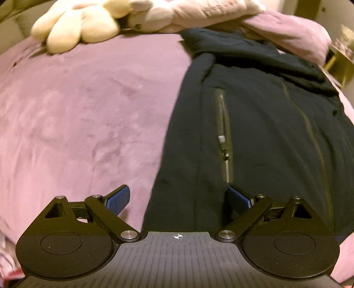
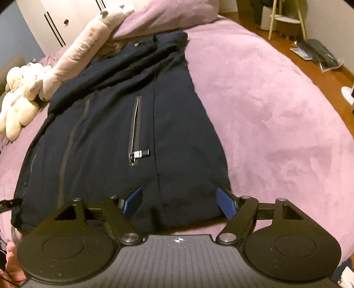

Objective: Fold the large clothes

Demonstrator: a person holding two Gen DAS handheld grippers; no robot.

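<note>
A dark navy jacket [image 1: 261,124] lies flat on a pink bed cover [image 1: 88,110], its sleeves folded across the top and a zipped pocket [image 1: 223,133] facing up. My left gripper [image 1: 179,197] hangs open over the jacket's lower left edge, with nothing between its blue pads. In the right wrist view the same jacket [image 2: 110,133] stretches away from me, pocket zip [image 2: 135,133] in the middle. My right gripper [image 2: 181,201] stands open above the jacket's lower right hem, its fingers apart and empty.
A cream plush toy [image 1: 77,24] and pale pillows [image 1: 199,11] lie at the head of the bed. The same cream plush toy [image 2: 20,97] sits left of the jacket. To the right are a wooden floor [image 2: 320,73], a stool's legs [image 2: 285,20] and a dark bag [image 2: 320,55].
</note>
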